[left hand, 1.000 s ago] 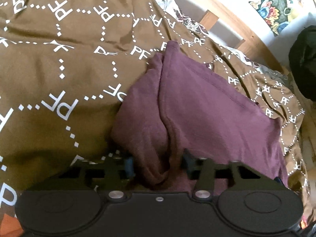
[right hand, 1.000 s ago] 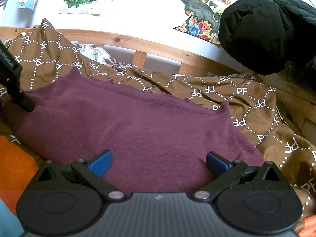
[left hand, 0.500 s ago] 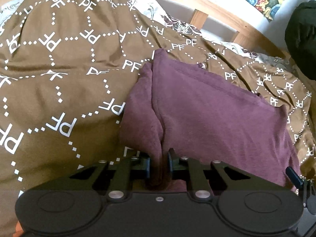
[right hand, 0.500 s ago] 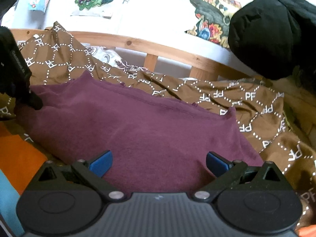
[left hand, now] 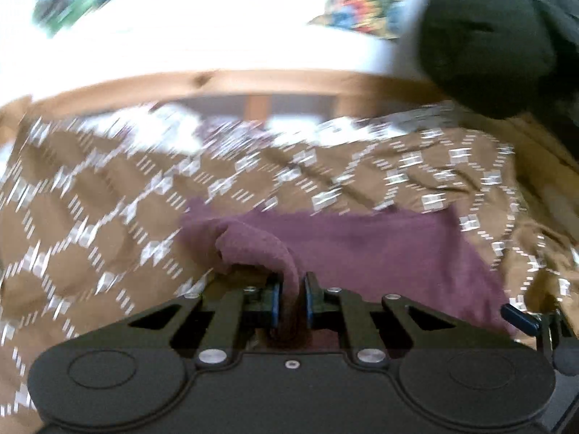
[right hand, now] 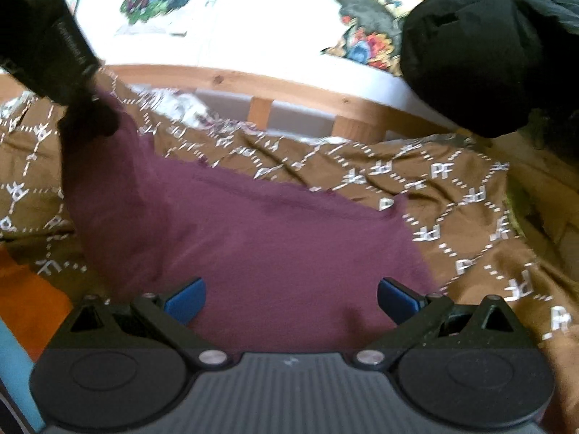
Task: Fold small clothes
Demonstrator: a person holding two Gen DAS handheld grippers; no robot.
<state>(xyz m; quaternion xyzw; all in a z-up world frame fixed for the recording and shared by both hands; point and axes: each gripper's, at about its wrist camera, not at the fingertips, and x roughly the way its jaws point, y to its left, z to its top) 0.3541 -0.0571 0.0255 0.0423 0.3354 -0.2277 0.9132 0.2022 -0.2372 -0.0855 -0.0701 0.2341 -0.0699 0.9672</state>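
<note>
A maroon garment lies on a brown bedspread printed with white letters. My left gripper is shut on a bunched fold at the garment's left edge and holds it lifted. In the right wrist view the garment spreads ahead, its left corner drawn up to the left gripper at the upper left. My right gripper is open, its blue pads wide apart over the garment's near edge, holding nothing. One of its blue pads shows at the lower right of the left wrist view.
A wooden bed rail runs behind the bedspread below a white wall with colourful pictures. A black jacket hangs at the upper right. Orange cloth and a blue item lie at the lower left.
My left gripper closed on the garment's left fold, then lifted it up and tilted toward the wall. The garment's left corner rose. My right gripper stayed open over the near edge.
</note>
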